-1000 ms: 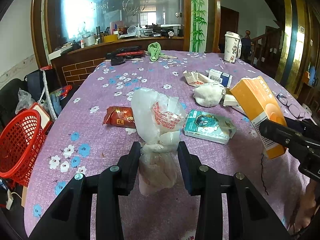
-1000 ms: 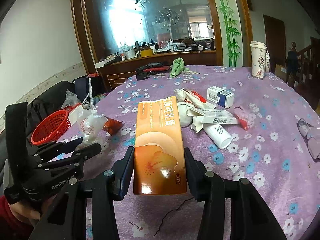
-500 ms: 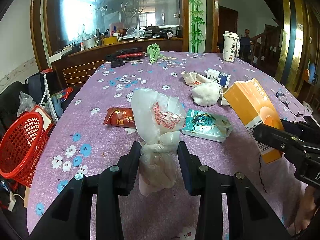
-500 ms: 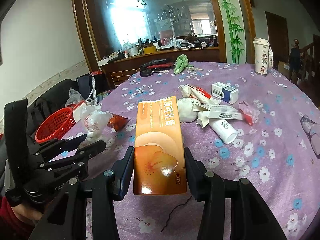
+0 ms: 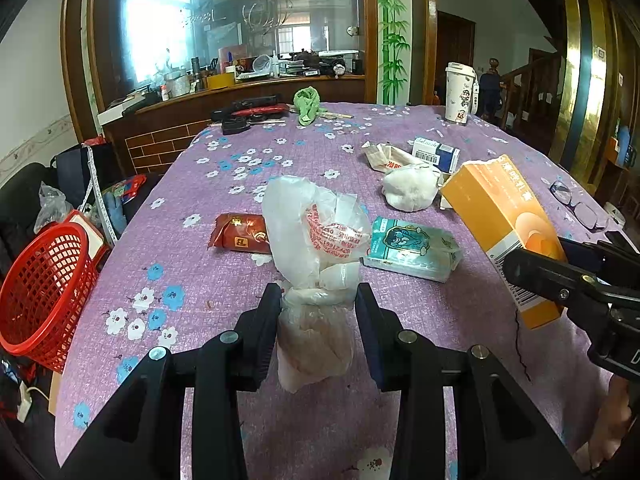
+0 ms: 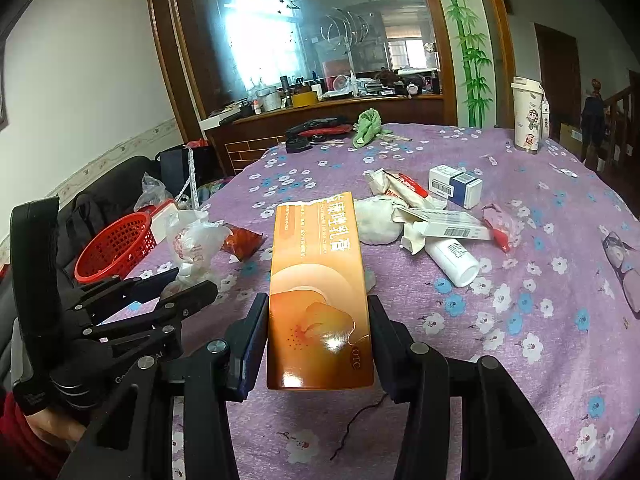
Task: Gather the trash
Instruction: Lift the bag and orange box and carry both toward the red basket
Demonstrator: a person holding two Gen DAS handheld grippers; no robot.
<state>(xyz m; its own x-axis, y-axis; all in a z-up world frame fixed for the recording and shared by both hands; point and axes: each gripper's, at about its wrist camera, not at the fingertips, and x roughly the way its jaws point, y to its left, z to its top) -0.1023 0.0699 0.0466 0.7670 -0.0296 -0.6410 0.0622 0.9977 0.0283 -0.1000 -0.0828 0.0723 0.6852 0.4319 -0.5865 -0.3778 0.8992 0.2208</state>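
Observation:
My left gripper is shut on the knotted neck of a crumpled white plastic bag with red print, held just above the purple flowered tablecloth. My right gripper is shut on the sides of a tall orange carton, which it holds upright and tilted away. In the left wrist view the orange carton shows at the right. The right wrist view shows the left gripper and its bag at the left.
A red mesh basket stands off the table's left edge. On the table lie a red snack wrapper, a teal tissue pack, a white wad, a blue-white box, a white bottle, glasses and a cup.

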